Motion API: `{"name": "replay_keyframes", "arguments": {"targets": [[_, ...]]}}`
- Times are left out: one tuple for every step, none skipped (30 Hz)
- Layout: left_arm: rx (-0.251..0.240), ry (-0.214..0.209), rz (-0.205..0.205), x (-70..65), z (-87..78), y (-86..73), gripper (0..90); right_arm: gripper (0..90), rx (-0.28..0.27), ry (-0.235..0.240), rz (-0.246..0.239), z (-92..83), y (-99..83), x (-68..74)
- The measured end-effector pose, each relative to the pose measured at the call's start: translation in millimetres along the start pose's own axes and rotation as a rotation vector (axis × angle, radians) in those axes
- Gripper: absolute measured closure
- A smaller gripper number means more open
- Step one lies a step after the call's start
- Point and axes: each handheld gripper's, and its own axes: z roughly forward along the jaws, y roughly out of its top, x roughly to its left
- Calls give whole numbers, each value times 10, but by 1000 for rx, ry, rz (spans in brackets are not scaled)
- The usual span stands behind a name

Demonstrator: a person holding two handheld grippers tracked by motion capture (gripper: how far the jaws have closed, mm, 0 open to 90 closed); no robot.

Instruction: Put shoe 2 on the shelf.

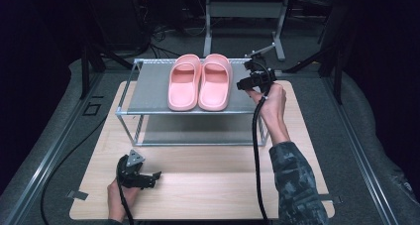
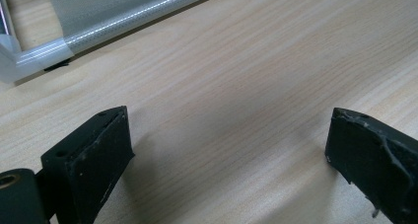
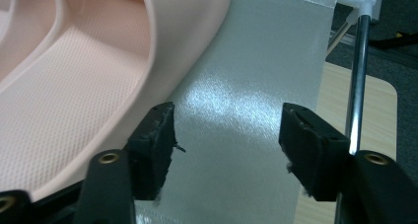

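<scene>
The right gripper point(image 1: 246, 84) hangs over the right edge of the grey top shelf of the metal-framed two-tier rack point(image 1: 148, 93), its black jaws spread apart with nothing between them; seen along those jaws, the left one sits just beside the outer side wall of the right-hand pink rubber slipper point(image 3: 74, 86), and bare grey shelf fabric shows in the gap. The right hand point(image 1: 271, 103) grips it from the near side, cable trailing down over the table. The pair of pink slippers point(image 1: 199, 81) lies side by side on the top shelf, toward its far edge. Well apart, near the front left corner of the light wooden table point(image 1: 208, 185), the left gripper point(image 1: 157, 178) rests low over the wood, its jaws wide apart and empty, with the rack's lower rail point(image 2: 138, 19) beyond them.
</scene>
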Motion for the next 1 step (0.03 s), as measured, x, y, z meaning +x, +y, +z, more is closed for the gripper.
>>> {"name": "replay_keyframes", "arguments": {"targets": [[0,0,0,0,0,0,36,339,3,1,-2,-24,-22,-13]]}}
